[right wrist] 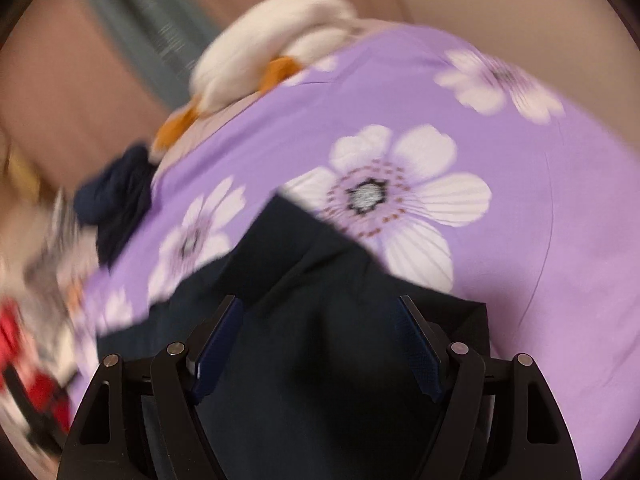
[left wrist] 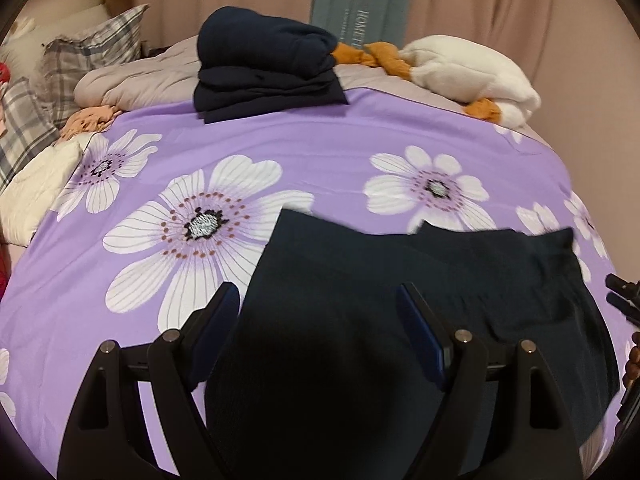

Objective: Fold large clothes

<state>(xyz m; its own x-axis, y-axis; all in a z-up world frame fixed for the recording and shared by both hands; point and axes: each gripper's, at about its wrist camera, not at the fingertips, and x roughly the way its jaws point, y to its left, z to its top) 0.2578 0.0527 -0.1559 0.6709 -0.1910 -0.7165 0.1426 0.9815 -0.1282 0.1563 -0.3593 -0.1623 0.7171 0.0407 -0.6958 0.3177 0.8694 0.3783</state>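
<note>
Left wrist view shows the left gripper [left wrist: 318, 308] with fingers spread wide and grasping nothing, over a dark garment [left wrist: 360, 300] lying on a purple flowered bedspread [left wrist: 280, 136]. Farther back sit a folded navy pile [left wrist: 264, 64], a white and orange plush toy [left wrist: 468, 68], plaid pillows [left wrist: 80, 56] and a pink curtain [left wrist: 500, 0]. Right wrist view, blurred, shows the right gripper [right wrist: 320, 312] also spread wide over the same garment, nothing between the fingers.
</note>
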